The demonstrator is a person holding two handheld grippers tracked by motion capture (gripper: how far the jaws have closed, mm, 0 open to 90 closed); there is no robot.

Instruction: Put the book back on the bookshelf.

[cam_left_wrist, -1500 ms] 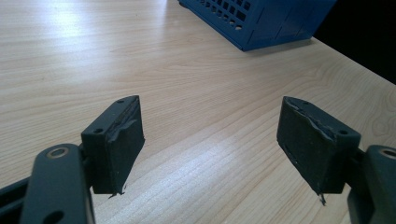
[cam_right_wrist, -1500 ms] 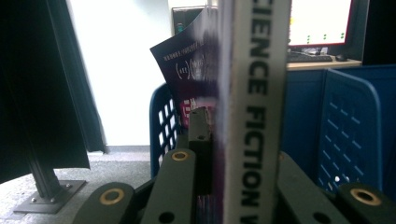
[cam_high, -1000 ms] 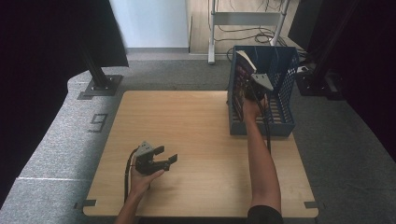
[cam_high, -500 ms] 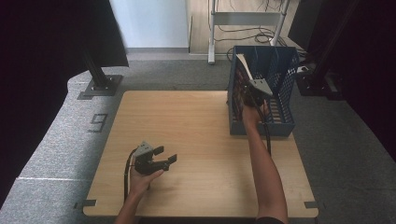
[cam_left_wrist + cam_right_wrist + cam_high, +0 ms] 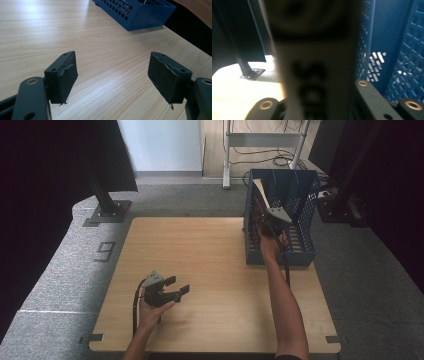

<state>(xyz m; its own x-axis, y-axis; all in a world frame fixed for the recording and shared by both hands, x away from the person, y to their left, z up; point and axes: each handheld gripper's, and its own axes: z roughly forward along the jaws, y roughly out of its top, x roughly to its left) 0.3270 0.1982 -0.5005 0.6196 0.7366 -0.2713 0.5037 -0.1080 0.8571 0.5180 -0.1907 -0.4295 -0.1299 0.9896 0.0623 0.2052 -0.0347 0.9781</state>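
Pale, flat and thin, a card-like item stands clamped between the jaws of the right gripper, over the near left part of the blue basket. In the right gripper view it is blurred; dark marks run down its face, but nothing on it can be read. The basket is perforated blue plastic with straight walls, and sits at the far right corner of the wooden table.

Light wood grain runs across the tabletop, which has a plain, smooth finish. Well apart from the basket, toward the near left of the table, the left gripper is held in a hand just above the wood, its jaws spread wide with nothing between them. Its black pads look worn and frayed at the edges.

Grey carpet surrounds the table, with a pale "9" marked on it off the left edge. Beyond the basket stand a metal frame, loose cables and dark curtains.
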